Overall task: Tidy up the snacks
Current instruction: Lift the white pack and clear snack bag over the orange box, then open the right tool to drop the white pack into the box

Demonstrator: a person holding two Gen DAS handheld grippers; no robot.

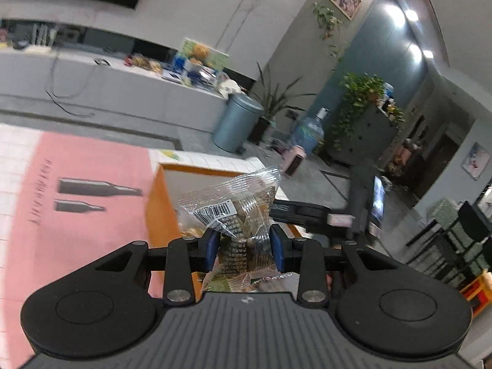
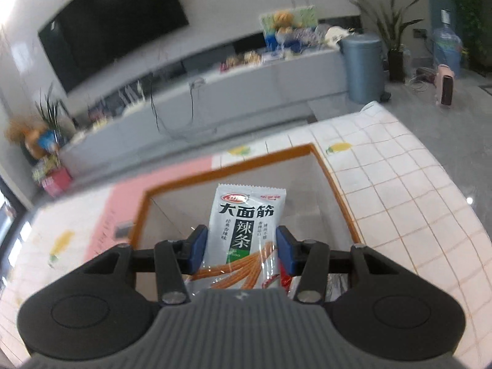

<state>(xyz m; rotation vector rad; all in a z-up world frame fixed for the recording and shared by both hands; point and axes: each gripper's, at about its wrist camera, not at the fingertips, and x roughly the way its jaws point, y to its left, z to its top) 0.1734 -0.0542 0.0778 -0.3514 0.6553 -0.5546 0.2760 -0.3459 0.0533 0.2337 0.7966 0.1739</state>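
My left gripper (image 1: pixel 245 247) is shut on a clear snack packet (image 1: pixel 236 206) with a barcode and brown pieces inside, held up over the orange-rimmed box (image 1: pixel 155 203). My right gripper (image 2: pixel 241 247) is shut on a white spicy-strip packet (image 2: pixel 246 224) with black Chinese lettering, held upright over the same orange-rimmed box (image 2: pixel 335 184). More wrapped snacks (image 2: pixel 286 279) lie under the right gripper in the box, partly hidden. The other gripper's black body (image 1: pixel 310 212) shows to the right in the left wrist view.
The box stands on a white checked tablecloth (image 2: pixel 399 190) with a pink mat (image 1: pixel 77 184) to its left. Beyond the table are a grey TV bench (image 2: pixel 246 92), a blue-grey bin (image 2: pixel 363 67), plants and a water bottle (image 2: pixel 446 46).
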